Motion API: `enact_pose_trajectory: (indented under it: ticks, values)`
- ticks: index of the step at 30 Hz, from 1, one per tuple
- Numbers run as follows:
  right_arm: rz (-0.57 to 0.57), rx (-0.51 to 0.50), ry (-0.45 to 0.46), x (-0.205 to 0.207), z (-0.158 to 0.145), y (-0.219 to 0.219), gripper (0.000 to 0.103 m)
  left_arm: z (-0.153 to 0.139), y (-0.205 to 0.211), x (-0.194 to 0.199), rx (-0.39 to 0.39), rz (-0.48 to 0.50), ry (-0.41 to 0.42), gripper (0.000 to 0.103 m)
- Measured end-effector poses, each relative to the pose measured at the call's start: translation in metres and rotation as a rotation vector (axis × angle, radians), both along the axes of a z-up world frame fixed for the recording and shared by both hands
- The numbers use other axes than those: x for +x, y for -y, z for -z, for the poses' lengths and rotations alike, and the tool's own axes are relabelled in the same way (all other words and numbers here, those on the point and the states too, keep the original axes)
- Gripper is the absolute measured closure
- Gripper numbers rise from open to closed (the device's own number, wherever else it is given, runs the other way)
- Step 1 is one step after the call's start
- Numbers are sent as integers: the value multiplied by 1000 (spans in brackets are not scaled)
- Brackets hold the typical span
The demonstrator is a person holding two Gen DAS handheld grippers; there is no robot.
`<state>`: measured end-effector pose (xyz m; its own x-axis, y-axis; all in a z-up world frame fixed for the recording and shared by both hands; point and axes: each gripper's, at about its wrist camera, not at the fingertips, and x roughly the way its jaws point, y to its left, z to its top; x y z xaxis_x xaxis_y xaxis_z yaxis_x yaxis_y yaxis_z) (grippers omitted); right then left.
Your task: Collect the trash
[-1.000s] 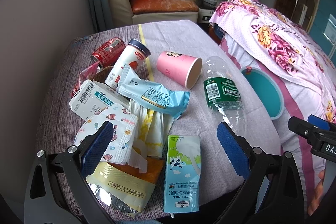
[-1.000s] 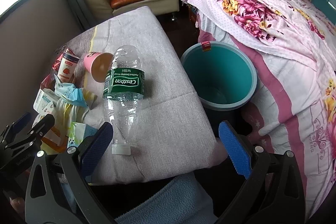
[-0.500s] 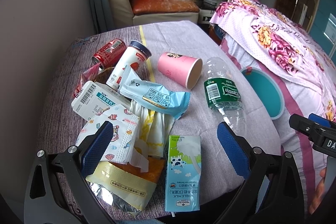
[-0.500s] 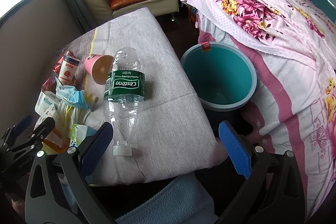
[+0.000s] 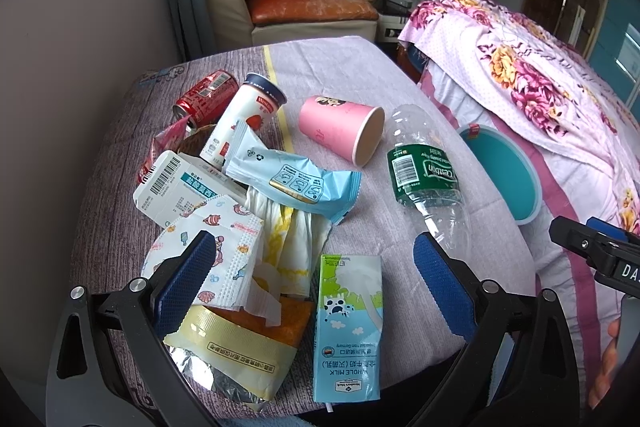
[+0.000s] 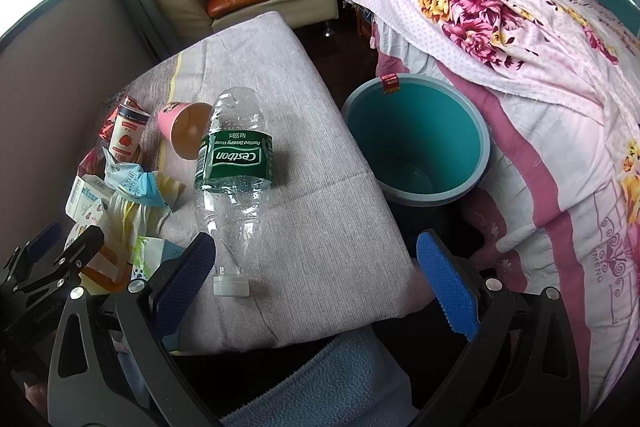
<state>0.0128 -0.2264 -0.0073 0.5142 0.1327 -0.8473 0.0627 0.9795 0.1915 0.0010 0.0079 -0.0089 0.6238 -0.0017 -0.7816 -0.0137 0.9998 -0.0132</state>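
Note:
Trash lies scattered on a low table with a mauve cloth (image 5: 344, 67). My left gripper (image 5: 312, 267) is open above a milk carton (image 5: 348, 327), with an orange snack bag (image 5: 240, 339) and a patterned wrapper (image 5: 216, 247) beside it. Farther off lie a light blue wrapper (image 5: 292, 183), a pink paper cup (image 5: 340, 129), a red can (image 5: 204, 97), a white yoghurt cup (image 5: 244, 119) and a white box (image 5: 176, 187). My right gripper (image 6: 316, 267) is open near the capped end of a clear green-labelled bottle (image 6: 232, 163). A teal bin (image 6: 416, 139) stands right of the table.
A bed with a pink floral cover (image 6: 540, 27) runs along the right, close behind the bin. A cream sofa with an orange cushion (image 5: 304, 3) stands beyond the table. A grey wall (image 5: 80, 27) borders the left. A blue fleece sleeve (image 6: 340, 379) shows below the right gripper.
Both views have shifted only slightly; the right gripper has edged a little towards the bottle's cap. Both grippers stay open and no piece of trash has moved.

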Motion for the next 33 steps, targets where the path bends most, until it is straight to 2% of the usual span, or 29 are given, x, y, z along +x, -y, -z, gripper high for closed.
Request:
enact_pose_trajectory:
  ticks: [22,28,33]
  values:
    - [6,22,-1,-2,3,3,6,-3,16,-1,9,45,-21,4]
    - [15,54,-10,-2,6,8,6,-1,22,0,6,89,-49,4]
    - [26,69,-31,0,8,13,6,1,25,3,-40,186,-127,4]
